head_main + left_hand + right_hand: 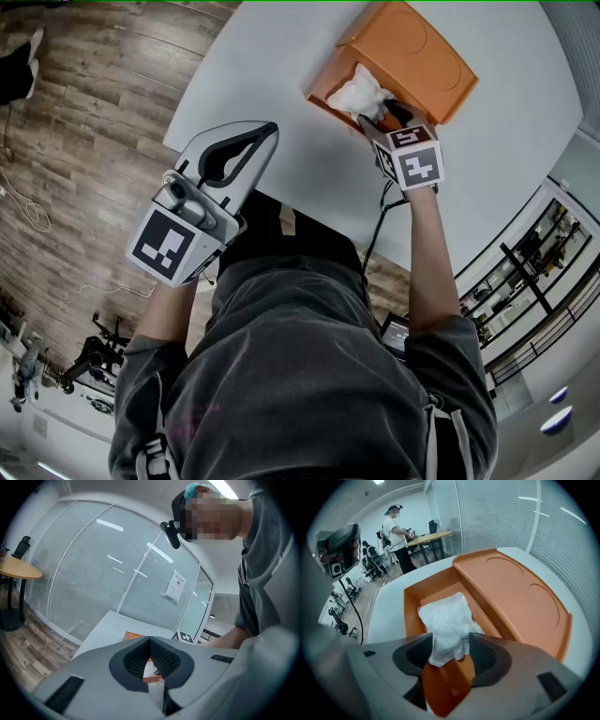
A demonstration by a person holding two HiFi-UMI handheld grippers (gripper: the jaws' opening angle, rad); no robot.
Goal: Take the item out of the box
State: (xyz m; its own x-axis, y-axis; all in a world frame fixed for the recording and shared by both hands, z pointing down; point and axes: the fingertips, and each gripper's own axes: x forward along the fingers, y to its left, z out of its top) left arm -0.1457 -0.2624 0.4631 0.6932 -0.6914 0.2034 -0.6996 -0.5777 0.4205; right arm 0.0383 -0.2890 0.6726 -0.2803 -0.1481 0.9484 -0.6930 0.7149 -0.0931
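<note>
Head view: square markers (418, 167) on right tool (382, 114) by orange box (431, 56)

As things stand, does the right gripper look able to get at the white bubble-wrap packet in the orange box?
Probably yes: the right gripper is over the open compartment of the orange box, jaws apart astride the white bubble-wrap packet, nothing covering it.

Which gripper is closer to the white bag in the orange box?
Right. The right gripper is over the orange box, white bag between its open jaws; the left gripper is back at the table's edge.
</note>
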